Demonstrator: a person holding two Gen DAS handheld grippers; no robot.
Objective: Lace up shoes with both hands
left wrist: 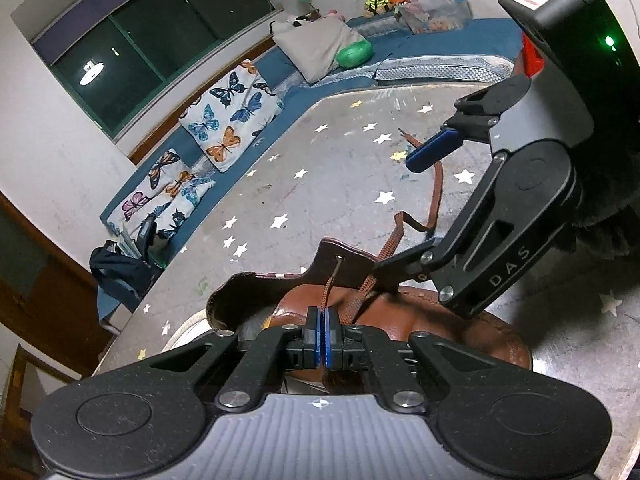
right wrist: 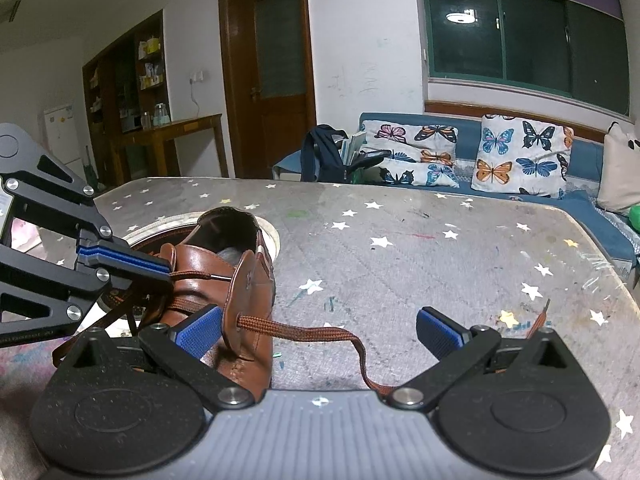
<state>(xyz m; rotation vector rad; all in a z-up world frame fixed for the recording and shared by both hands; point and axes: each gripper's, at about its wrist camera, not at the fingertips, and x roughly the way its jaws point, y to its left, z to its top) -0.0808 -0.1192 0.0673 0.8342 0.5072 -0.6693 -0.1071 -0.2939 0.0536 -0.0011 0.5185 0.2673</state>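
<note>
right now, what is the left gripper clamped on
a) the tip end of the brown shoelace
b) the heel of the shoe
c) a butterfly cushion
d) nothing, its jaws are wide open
a: the left gripper is shut on the shoelace end, whose tip points at an eyelet of the brown shoe.

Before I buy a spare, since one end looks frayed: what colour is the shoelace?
Reddish brown, like the shoe; the shoelace shows best in the right wrist view.

shoe (left wrist: 460, 332) toe hidden behind tools
</note>
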